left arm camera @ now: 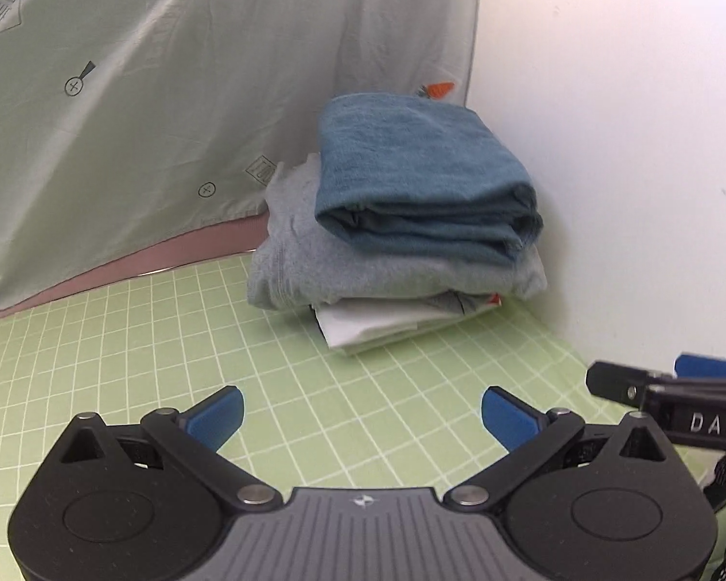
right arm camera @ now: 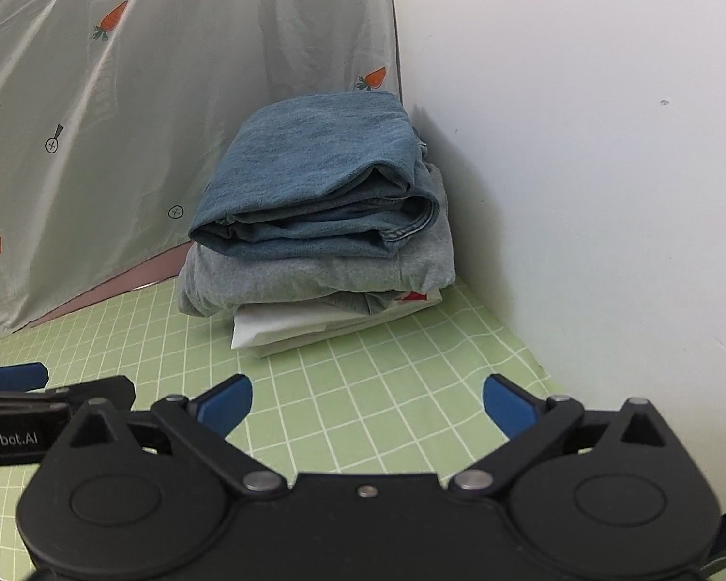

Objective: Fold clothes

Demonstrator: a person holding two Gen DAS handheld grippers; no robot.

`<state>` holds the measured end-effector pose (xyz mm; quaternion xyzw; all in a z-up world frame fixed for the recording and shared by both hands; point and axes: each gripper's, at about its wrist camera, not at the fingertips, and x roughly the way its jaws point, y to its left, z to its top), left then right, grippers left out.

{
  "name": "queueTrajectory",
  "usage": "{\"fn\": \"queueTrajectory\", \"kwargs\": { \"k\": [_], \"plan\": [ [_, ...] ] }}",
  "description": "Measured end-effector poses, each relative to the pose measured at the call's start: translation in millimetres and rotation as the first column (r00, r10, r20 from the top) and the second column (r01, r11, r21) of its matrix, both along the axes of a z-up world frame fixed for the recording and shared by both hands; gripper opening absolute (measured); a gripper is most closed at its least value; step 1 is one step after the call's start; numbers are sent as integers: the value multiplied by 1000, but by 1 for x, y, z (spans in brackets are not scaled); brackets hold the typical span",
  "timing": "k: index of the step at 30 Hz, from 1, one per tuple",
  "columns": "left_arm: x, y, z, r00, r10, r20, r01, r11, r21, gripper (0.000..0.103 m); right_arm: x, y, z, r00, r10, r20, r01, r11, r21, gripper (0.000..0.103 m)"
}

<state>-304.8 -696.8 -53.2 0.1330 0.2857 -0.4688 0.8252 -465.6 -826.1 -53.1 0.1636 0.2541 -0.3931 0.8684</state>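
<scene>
Both your jaws gape empty over the green table [right arm camera: 363, 387].
Ahead of them, the folded stack [right arm camera: 324, 222] looks finished; no unfolded clothes show.

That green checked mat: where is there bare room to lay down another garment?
The green checked mat is bare between the open grippers and the folded clothes stack, and leftward along the carrot-print curtain. The corner by the white wall is crowded.

Bright even light, soft shadows, strong fisheye bending, dark corners, slight blur.
</scene>
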Motion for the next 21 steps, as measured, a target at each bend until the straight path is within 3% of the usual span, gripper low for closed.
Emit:
{"fn": "queueTrajectory", "kwargs": {
  "k": [10, 21],
  "plan": [
    [-10, 4, 3, 999, -29, 39, 29, 1000, 4, 103, -7, 11, 3, 1000, -4, 5, 4, 1000, -3, 103],
    [-4, 4, 5, 1000, -15, 25, 15, 1000, -5, 103, -9, 10, 4, 1000, -14, 10, 14, 1000, -5, 103]
  ]
}}
